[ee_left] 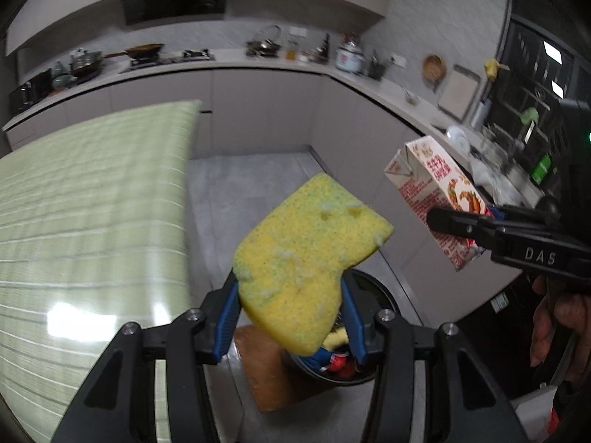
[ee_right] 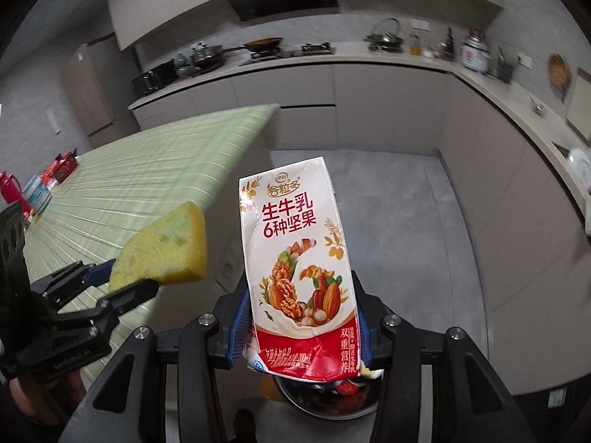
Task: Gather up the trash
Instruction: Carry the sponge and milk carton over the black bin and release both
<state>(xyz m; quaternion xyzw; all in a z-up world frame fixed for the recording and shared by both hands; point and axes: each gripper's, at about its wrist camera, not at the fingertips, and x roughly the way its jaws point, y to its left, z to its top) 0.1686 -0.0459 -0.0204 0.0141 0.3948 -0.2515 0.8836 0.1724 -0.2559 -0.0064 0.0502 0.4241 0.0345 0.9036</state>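
My left gripper [ee_left: 290, 295] is shut on a yellow sponge [ee_left: 310, 258] with green specks and holds it in the air beside the table edge. The sponge also shows in the right wrist view [ee_right: 166, 251]. My right gripper [ee_right: 301, 317] is shut on a white and red milk carton [ee_right: 295, 254], held upright. The carton shows in the left wrist view [ee_left: 436, 199], to the right of the sponge. A round dark trash bin [ee_left: 373, 332] with coloured rubbish inside stands on the floor below both grippers; its rim shows under the carton [ee_right: 295, 402].
A table with a green striped cloth [ee_left: 85, 229] lies to the left, with a red bottle [ee_right: 9, 188] and packets at its far end. A brown box [ee_left: 262, 369] sits on the floor by the bin. Grey kitchen cabinets [ee_right: 369, 110] and cluttered counters run behind and right.
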